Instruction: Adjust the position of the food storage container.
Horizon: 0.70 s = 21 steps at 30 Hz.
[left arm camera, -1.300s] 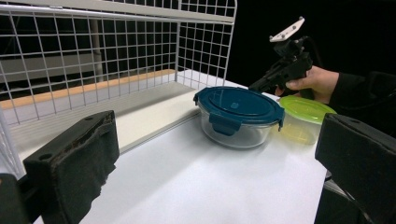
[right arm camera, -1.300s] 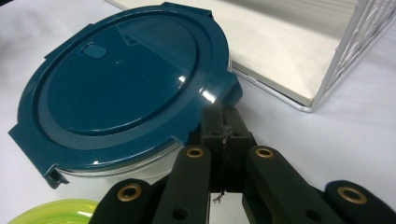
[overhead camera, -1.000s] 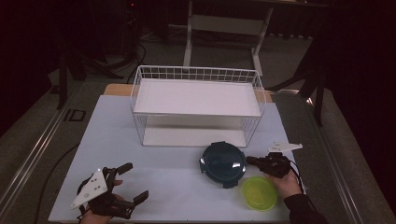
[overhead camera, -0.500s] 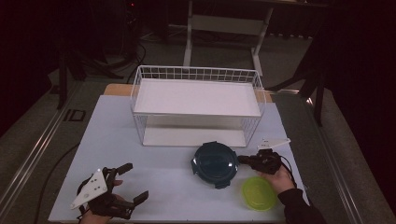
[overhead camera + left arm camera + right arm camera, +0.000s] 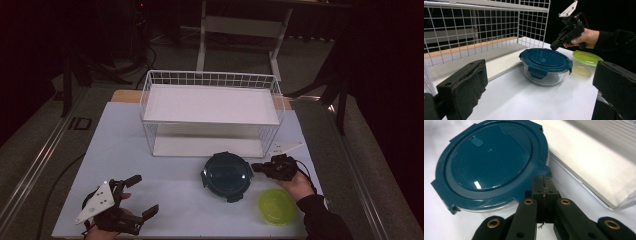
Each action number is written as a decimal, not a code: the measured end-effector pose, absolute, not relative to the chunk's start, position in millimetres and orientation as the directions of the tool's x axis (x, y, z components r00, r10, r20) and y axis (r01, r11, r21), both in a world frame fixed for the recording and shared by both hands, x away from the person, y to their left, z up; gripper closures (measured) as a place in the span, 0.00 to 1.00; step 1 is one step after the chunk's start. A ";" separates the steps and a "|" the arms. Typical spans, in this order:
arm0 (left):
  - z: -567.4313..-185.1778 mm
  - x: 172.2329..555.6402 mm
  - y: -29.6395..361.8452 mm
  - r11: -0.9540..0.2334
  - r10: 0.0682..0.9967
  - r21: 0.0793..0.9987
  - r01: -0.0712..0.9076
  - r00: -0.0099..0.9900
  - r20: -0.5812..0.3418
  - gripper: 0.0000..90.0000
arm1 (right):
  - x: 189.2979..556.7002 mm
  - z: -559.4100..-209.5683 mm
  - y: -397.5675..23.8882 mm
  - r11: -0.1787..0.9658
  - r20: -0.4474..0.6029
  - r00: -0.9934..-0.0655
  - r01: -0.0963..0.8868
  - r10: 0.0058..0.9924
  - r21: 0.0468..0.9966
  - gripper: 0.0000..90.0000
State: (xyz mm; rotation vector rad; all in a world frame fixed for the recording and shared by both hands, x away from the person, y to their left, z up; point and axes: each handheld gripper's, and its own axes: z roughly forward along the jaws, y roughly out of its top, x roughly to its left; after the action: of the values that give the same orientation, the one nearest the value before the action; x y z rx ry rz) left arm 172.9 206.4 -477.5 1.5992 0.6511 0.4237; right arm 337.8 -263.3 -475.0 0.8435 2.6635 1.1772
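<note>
We read no brand or label on anything here. Our right hand-held gripper hangs low over the bench, its hand level and pointing toward the teal-lidded bowl; its 2 jaws are pressed together on nothing, tips just beside the lid's rim tab, and we cannot tell whether they touch it. The bowl sits in front of the wire rack, with the green tub just beside it. Our left hand-held gripper rests at the bench's near edge, jaws spread wide and empty, well apart from the bowl.
</note>
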 end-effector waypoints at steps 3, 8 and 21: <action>-477.3 172.7 206.6 -0.047 0.631 0.986 0.162 0.770 -0.097 0.00 | 340.8 -477.4 -265.6 0.554 0.136 -0.841 0.457 0.524 0.696 1.00; -477.7 173.2 206.5 -0.042 0.631 0.985 0.165 0.769 -0.102 0.00 | 342.1 -483.4 -262.6 0.584 0.139 -0.852 0.455 0.504 0.673 1.00; -478.9 174.0 204.3 -0.050 0.628 0.984 0.170 0.772 -0.101 0.00 | 340.0 -480.7 -238.8 0.625 0.131 -0.882 0.419 0.453 0.659 1.00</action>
State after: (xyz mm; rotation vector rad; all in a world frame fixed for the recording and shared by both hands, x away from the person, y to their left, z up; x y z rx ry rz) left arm 174.0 204.3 -478.9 1.6078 0.6518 0.4180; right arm 340.0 -238.8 -480.7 0.7480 2.7889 1.1111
